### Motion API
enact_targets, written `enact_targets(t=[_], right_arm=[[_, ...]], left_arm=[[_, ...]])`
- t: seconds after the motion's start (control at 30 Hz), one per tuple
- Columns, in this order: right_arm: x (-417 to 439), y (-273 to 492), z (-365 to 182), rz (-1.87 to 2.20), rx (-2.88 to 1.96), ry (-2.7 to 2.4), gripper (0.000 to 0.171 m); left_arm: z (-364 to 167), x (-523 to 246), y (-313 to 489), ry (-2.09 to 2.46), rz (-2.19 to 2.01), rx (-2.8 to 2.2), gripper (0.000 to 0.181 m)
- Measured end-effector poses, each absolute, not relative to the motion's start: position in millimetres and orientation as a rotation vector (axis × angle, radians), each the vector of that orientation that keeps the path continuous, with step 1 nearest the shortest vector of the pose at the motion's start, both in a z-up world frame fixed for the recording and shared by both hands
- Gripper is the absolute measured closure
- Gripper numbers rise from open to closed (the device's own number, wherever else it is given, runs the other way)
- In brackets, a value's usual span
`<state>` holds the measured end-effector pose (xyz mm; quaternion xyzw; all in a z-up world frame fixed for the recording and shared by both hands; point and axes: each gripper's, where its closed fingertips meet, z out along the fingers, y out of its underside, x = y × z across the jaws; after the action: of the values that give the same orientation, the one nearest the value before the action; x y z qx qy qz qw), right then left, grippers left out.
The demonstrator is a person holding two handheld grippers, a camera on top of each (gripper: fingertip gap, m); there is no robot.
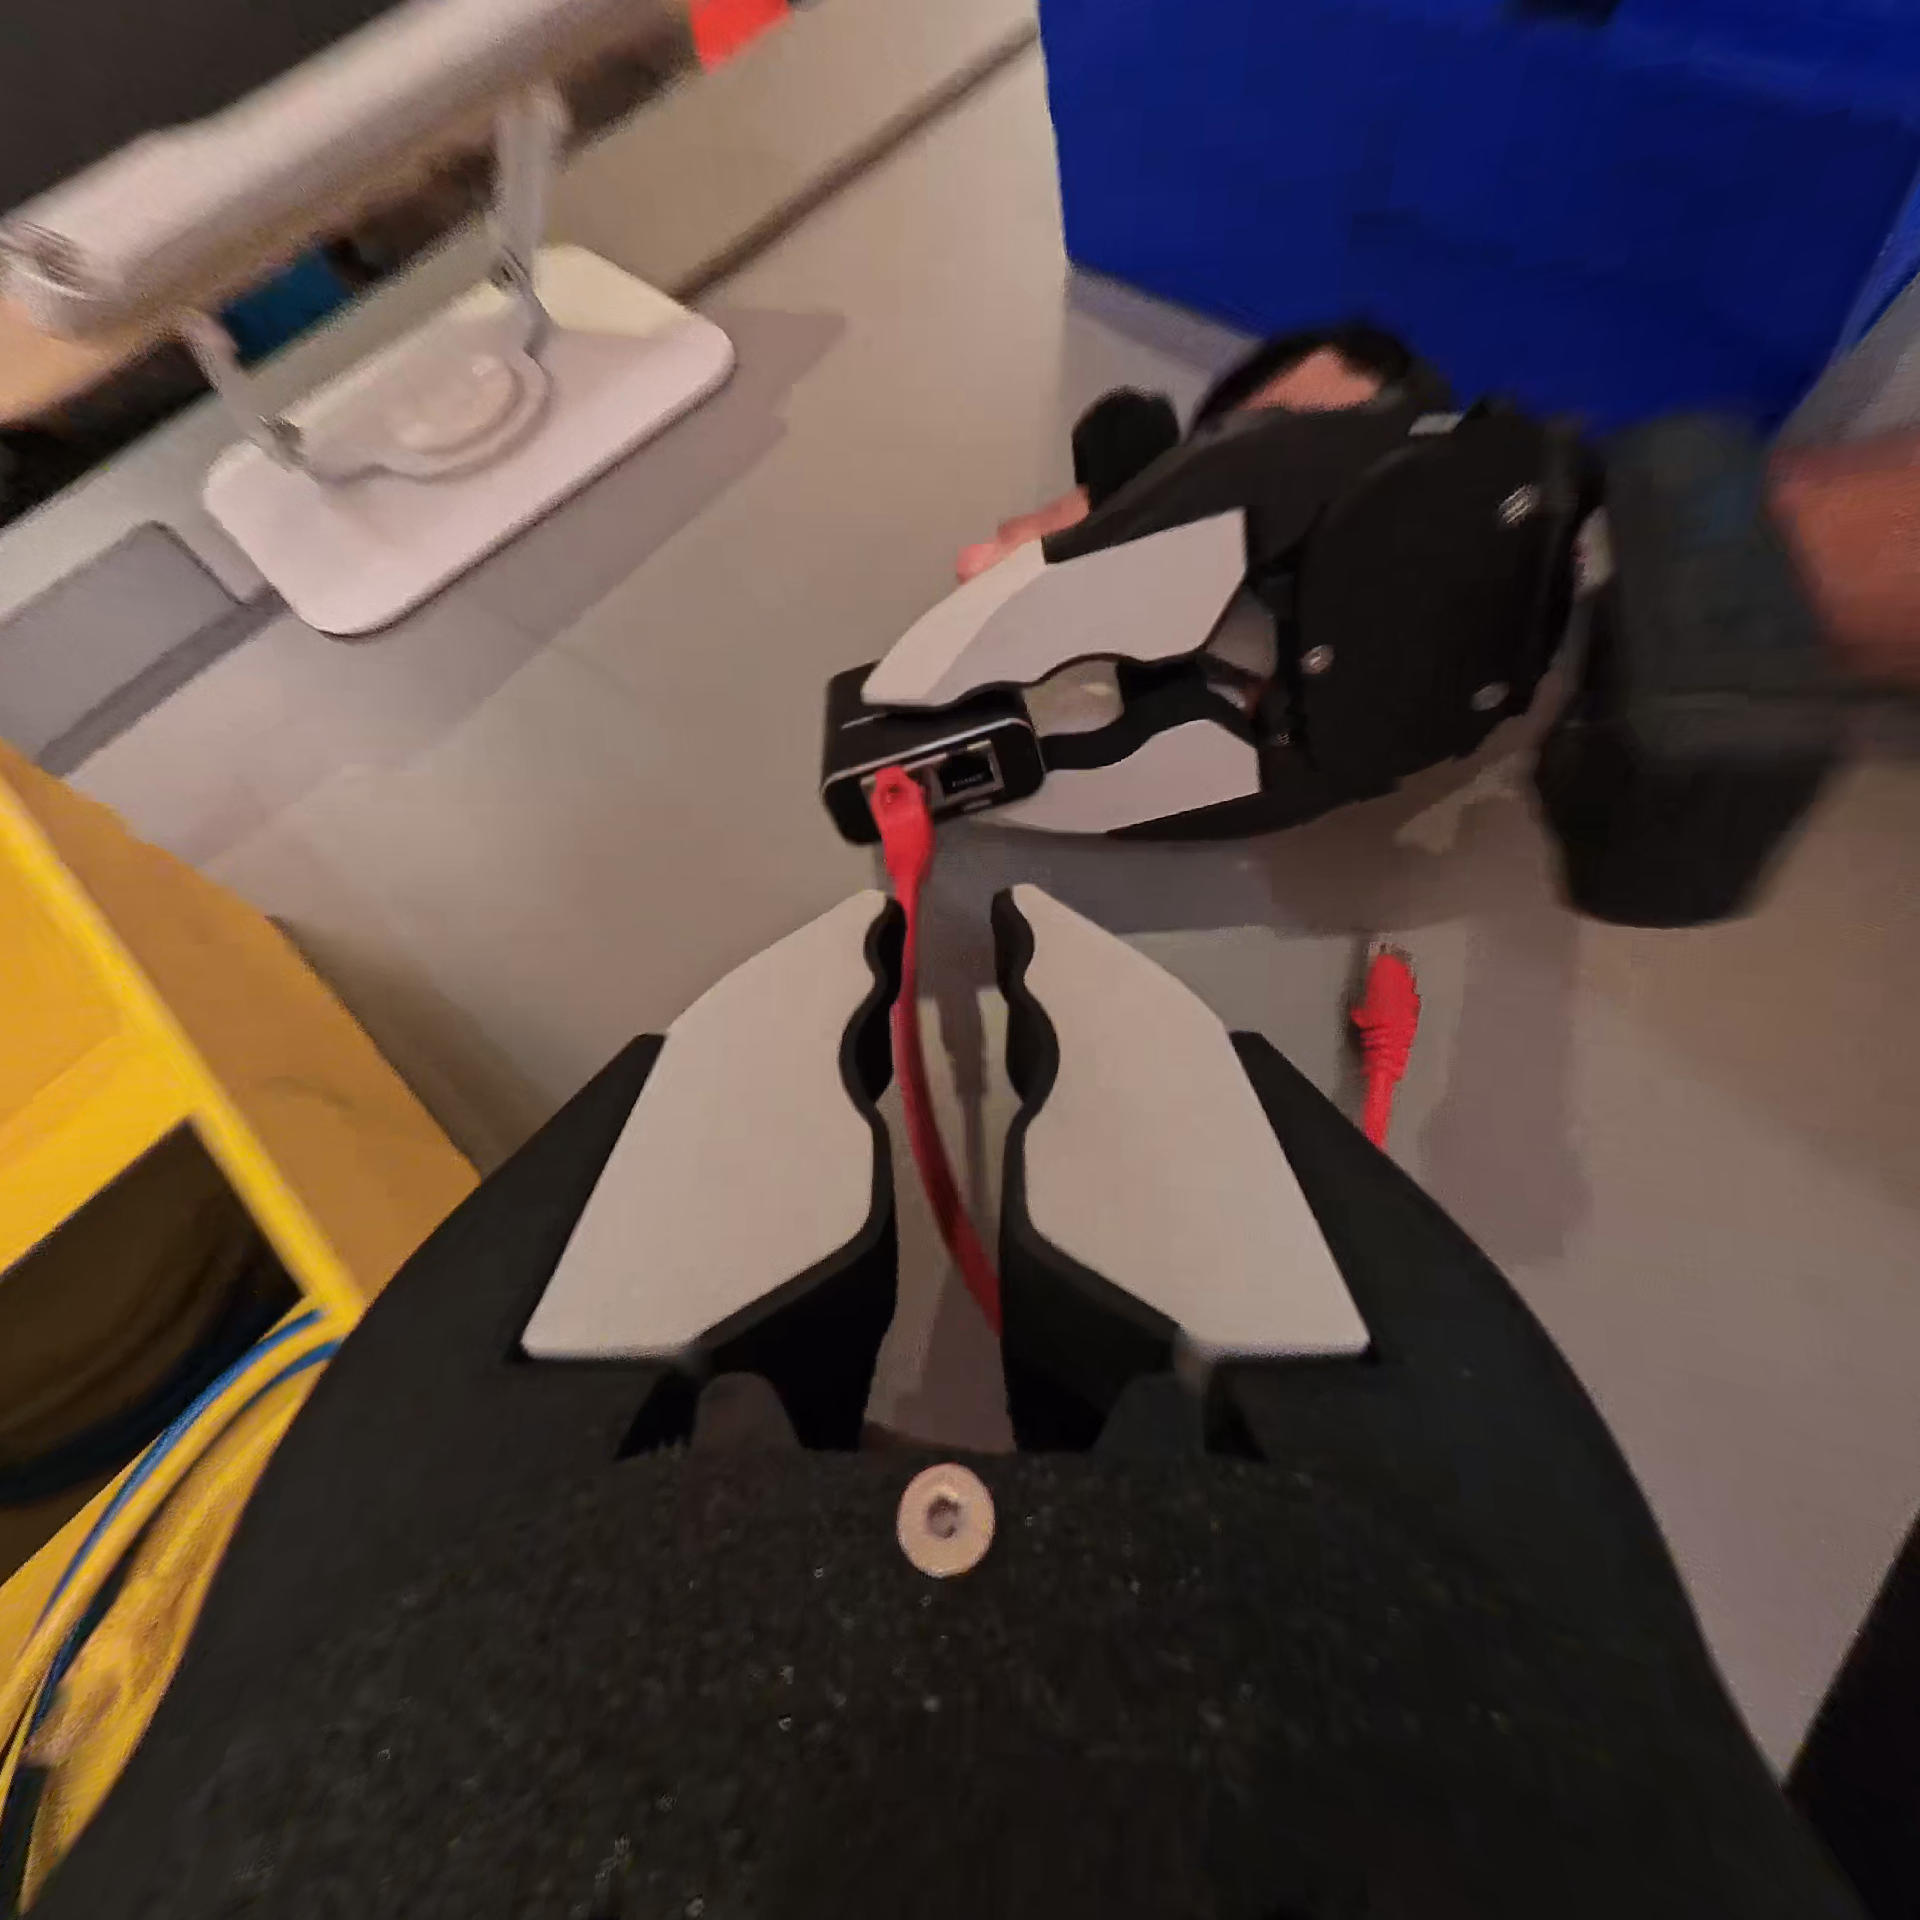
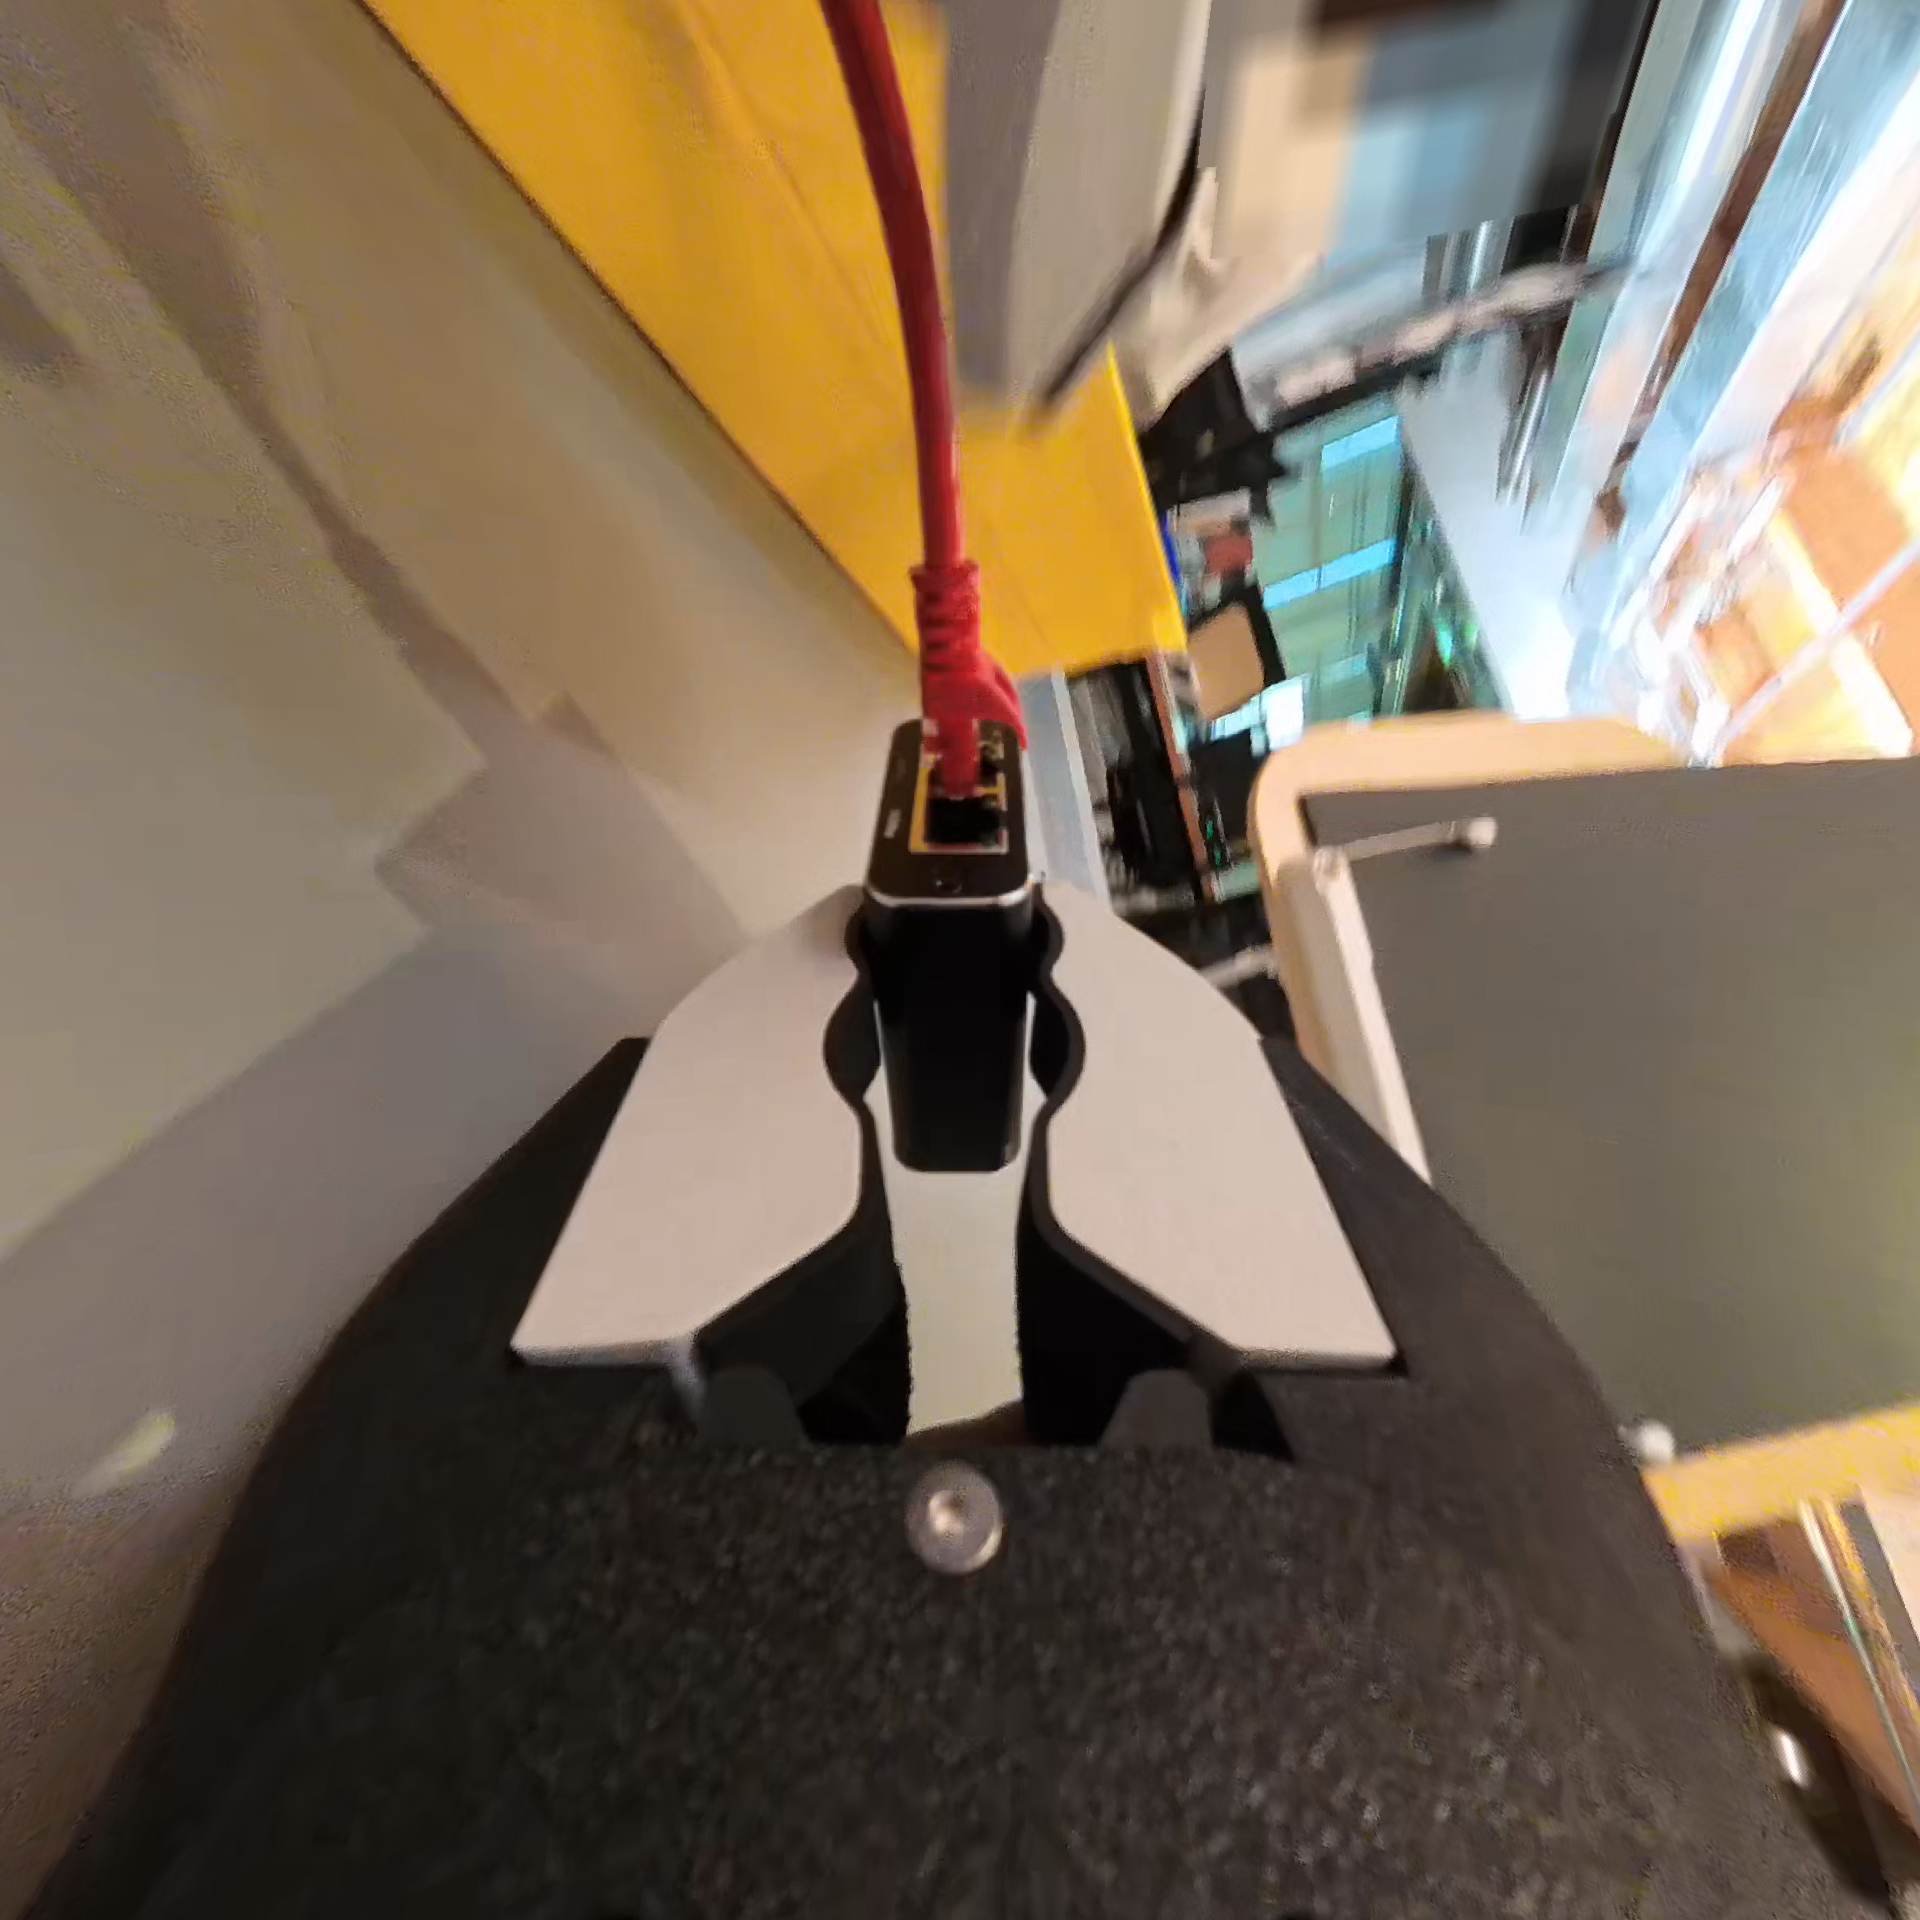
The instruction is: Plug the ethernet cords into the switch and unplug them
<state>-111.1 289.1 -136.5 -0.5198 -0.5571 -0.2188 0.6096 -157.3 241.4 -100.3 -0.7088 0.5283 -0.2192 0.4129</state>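
From my remote station, the left wrist view gives me a pale grey table (image 1: 582,790) with a white monitor stand (image 1: 468,457) resting on its far left part, a silver bar (image 1: 281,197) blurred above it. A yellow crate (image 1: 156,1122) fills the left edge, blue and yellow wires (image 1: 156,1538) trailing from its opening. A large blue bin (image 1: 1455,187) sits at the far right. In the right wrist view, I see a dark panel with a light wooden frame (image 2: 1621,1091) at the right, and blurred shelving (image 2: 1714,416) beyond.
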Motion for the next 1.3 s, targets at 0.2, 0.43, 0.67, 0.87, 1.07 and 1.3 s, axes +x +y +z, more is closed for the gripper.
enact_targets(t=[0.2, 0.43, 0.67, 0.87, 1.07, 1.3], right_arm=[[-41, 326, -129, -0.650, -1.504, -0.979, 0.147], [-43, 325, -135, -0.619, -1.540, -0.962, 0.147], [-53, 323, -136, -0.636, -1.502, -1.002, 0.147], [-52, 324, -138, -0.612, -1.519, -1.001, 0.147], [-56, 323, -138, -0.608, -1.509, -1.018, 0.147], [-56, 323, -139, -0.601, -1.509, -1.022, 0.147]], left_arm=[[-90, -209, 198, 1.083, -0.802, -1.839, 0.163], [-148, -292, 168, 0.892, -0.661, -2.006, 0.163], [-146, -343, 207, 0.548, -0.671, -2.105, 0.151], [-145, -357, 239, 0.215, -0.917, -2.170, 0.146], [-126, -354, 261, -0.089, -1.286, -2.071, 0.167], [-82, -343, 248, 0.250, -1.100, -1.949, 0.175]])
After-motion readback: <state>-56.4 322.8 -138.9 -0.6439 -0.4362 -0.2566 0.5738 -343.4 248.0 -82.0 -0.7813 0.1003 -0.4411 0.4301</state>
